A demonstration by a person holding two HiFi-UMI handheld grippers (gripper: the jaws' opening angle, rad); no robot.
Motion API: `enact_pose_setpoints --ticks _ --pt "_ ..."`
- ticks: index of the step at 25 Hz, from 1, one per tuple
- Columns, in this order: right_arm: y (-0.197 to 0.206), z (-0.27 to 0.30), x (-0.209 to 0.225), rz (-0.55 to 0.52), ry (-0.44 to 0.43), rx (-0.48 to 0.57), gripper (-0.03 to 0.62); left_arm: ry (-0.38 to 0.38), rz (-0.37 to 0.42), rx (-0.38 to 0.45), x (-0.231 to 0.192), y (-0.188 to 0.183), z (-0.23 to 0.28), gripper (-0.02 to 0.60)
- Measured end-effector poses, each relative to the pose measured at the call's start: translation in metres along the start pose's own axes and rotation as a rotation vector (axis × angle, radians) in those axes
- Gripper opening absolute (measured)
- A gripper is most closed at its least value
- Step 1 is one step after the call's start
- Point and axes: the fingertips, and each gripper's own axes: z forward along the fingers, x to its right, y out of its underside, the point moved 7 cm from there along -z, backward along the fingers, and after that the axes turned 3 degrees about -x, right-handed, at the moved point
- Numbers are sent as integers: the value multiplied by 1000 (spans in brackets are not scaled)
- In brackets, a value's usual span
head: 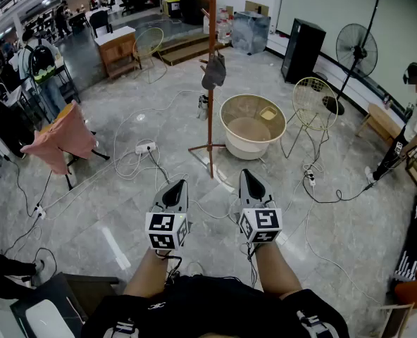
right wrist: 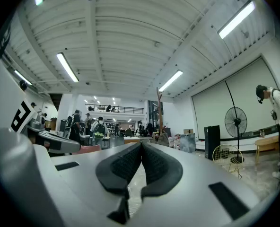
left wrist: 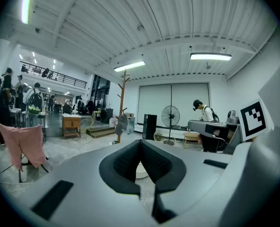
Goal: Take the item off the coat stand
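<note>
A tall red-brown coat stand (head: 211,97) rises from the floor straight ahead in the head view. A dark grey item (head: 214,72) hangs on it at mid height. Both grippers are held low, well short of the stand. My left gripper (head: 175,187) is shut, with nothing between its pads. My right gripper (head: 250,180) is shut and empty too. In the left gripper view the left gripper (left wrist: 140,142) points across the floor, with the stand (left wrist: 122,103) and the hanging item (left wrist: 121,125) far off at left of centre. Past the right gripper (right wrist: 141,145), the stand (right wrist: 159,115) shows small and distant.
A white round tub (head: 252,127) sits just right of the stand's base. A wire chair (head: 313,96), a standing fan (head: 356,48) and a person (head: 413,122) are further right. Cables and a power strip (head: 145,147) cross the floor at left, near a pink cloth (head: 64,141) on a chair.
</note>
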Motion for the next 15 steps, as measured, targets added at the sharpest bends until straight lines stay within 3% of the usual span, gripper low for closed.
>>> enact_pose_setpoints --ticks 15 --pt "1 42 -23 -23 22 10 15 51 -7 32 -43 -7 28 12"
